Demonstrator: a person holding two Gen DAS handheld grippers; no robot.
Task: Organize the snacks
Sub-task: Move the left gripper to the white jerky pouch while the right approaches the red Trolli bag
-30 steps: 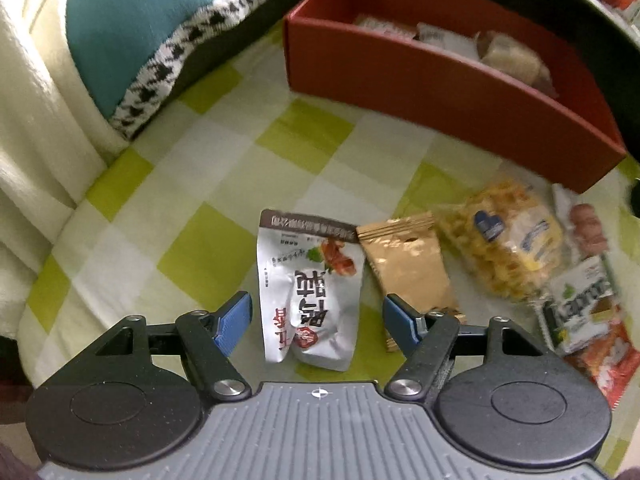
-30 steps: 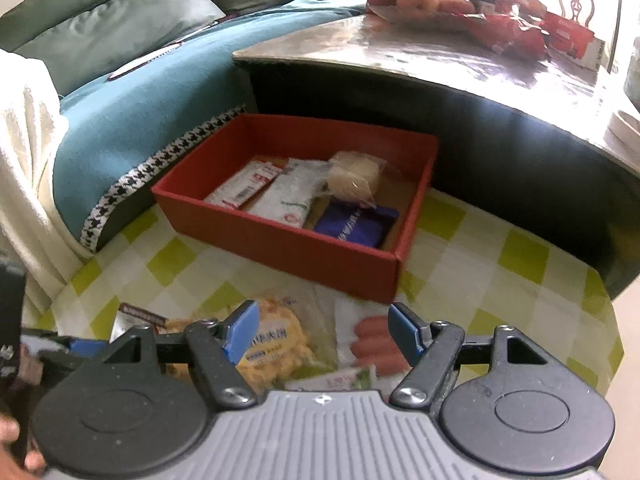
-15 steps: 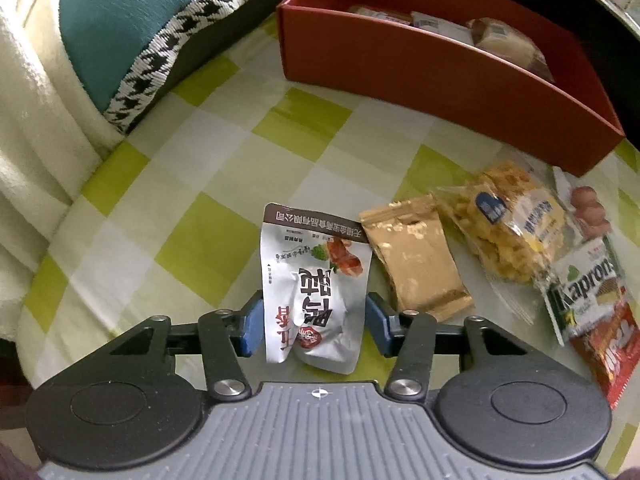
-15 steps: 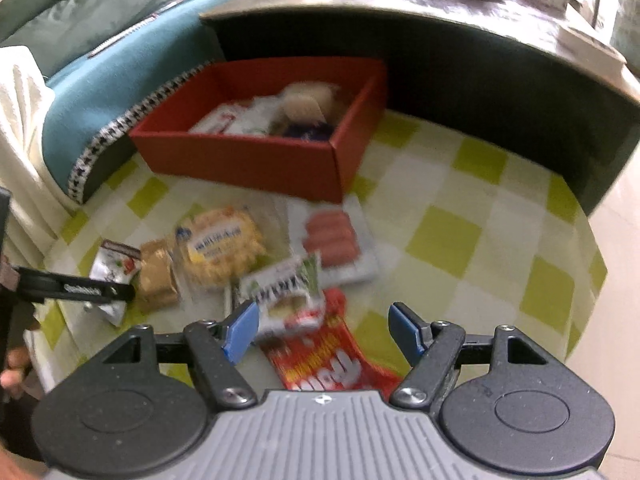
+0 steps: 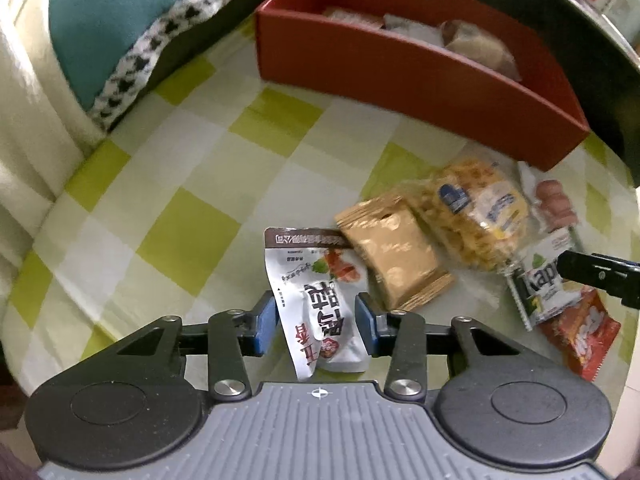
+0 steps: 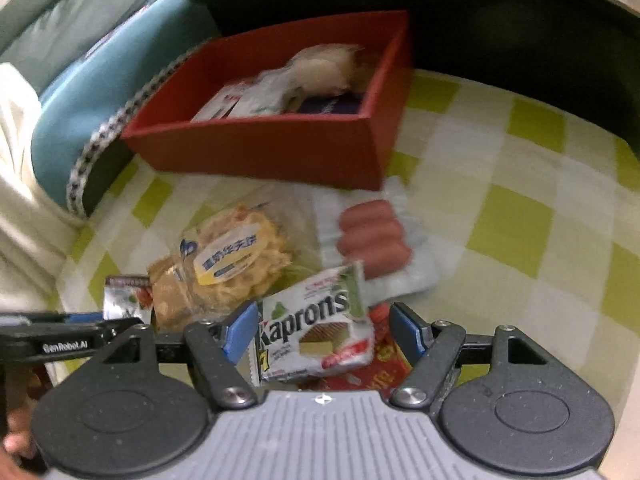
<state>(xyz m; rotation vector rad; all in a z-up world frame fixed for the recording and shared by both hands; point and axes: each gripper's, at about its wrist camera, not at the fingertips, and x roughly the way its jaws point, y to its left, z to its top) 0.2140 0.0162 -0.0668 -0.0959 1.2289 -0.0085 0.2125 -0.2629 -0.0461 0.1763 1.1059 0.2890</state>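
Observation:
A silver pouch [image 5: 316, 300] with dark lettering sits tilted between the blue pads of my left gripper [image 5: 316, 320]. Its jaws are closing and both pads press the pouch's sides. My right gripper [image 6: 324, 332] hangs low over the snack pile, jaws opening. A white Kaprons wafer pack [image 6: 316, 328] lies between them with a gap on the right side. Around it lie a gold packet [image 5: 392, 252], a yellow crispy snack bag [image 6: 232, 260], a sausage pack [image 6: 372, 236] and a red packet [image 5: 584, 332]. The red box [image 6: 260, 152] behind holds several snacks.
Everything lies on a green and white checked cloth [image 5: 192, 184]. A teal cushion [image 5: 120, 20] with houndstooth trim and a cream blanket [image 5: 24, 128] border it on the left. A dark table edge [image 6: 500, 32] overhangs behind the box. Open cloth [image 6: 520, 220] shows right of the pile.
The left jaws have narrowed onto the silver pouch, which has tipped up. The right gripper has sunk toward the pile, bringing the Kaprons pack between its jaws.

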